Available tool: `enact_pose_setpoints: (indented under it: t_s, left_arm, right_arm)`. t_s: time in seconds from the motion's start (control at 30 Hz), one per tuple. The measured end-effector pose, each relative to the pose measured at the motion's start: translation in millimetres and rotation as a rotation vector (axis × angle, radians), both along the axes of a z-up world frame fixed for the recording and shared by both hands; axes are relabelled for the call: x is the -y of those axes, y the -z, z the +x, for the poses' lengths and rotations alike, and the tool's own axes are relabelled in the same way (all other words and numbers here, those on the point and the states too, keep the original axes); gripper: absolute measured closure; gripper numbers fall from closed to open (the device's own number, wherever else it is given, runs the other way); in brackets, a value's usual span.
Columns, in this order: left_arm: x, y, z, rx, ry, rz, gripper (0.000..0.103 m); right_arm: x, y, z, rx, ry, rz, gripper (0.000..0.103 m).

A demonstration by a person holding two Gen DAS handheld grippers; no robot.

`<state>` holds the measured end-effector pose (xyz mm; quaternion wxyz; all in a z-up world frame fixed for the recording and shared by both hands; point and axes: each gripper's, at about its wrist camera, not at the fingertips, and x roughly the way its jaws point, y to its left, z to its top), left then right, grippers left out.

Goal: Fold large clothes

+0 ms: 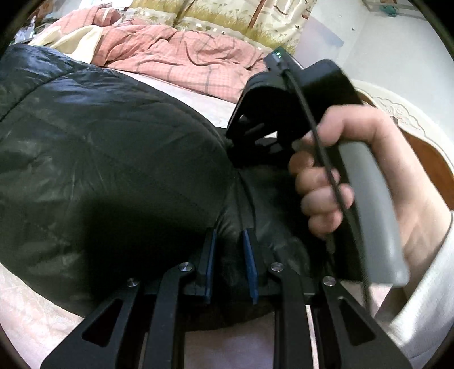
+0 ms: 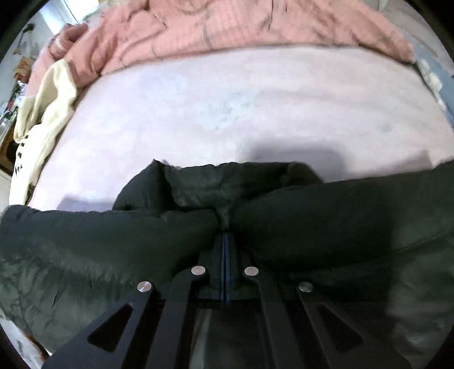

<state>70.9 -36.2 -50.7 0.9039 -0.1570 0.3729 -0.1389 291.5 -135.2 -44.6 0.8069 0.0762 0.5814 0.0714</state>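
Two grippers, both on one dark puffy jacket (image 1: pixel 113 159) spread across the bed (image 2: pixel 227 113). Left gripper (image 1: pixel 231 264): blue pads part-way apart, a bunched fold of jacket pinched between them. Right gripper (image 2: pixel 225 255), held by a hand (image 1: pixel 354 176): pads pressed together, jacket fabric gathered at the tips. One pink checked quilt (image 2: pixel 227 25) behind; one cream garment (image 2: pixel 48 108) at the bed's left edge.

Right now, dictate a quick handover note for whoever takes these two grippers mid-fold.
Left gripper: shut on a bunched fold of the dark puffer jacket.
Right gripper: shut, pinching a thin fold of jacket fabric.
Jacket lies on the pale bed sheet; pink quilt and cream garment lie beyond it.
Done: both grips set.
Left: likely carry the fold over and flatten it.
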Motion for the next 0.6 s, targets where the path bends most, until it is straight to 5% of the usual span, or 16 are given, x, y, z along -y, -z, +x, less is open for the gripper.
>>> enact_pose_setpoints:
  t_s: [0.17, 0.3, 0.43, 0.5, 0.53, 0.57, 0.6]
  left_arm:
    - [-1, -1, -1, 0.004, 0.001, -0.002, 0.083]
    - [1, -2, -1, 0.017, -0.004, 0.018, 0.083]
    - [-2, -3, 0, 0.016, -0.001, -0.003, 0.083]
    - [-3, -4, 1, 0.021, -0.003, 0.016, 0.083]
    - [-2, -5, 1, 0.024, -0.005, 0.024, 0.083]
    - [-2, -5, 0, 0.026, -0.006, 0.030, 0.083]
    - [0, -5, 0, 0.028, -0.006, 0.034, 0.083]
  right_arm:
    - [26, -28, -23, 0.108, -0.002, 0.095, 0.103]
    - [64, -80, -106, 0.364, -0.004, 0.165, 0.094]
    - [117, -94, -194, 0.475, 0.055, 0.274, 0.089]
    - [147, -85, -227, 0.515, 0.146, 0.317, 0.059]
    - [158, -80, -239, 0.536, 0.194, 0.325, 0.026]
    - [175, -70, -262, 0.615, 0.281, 0.348, 0.009]
    - [184, -65, -276, 0.664, 0.329, 0.348, 0.007]
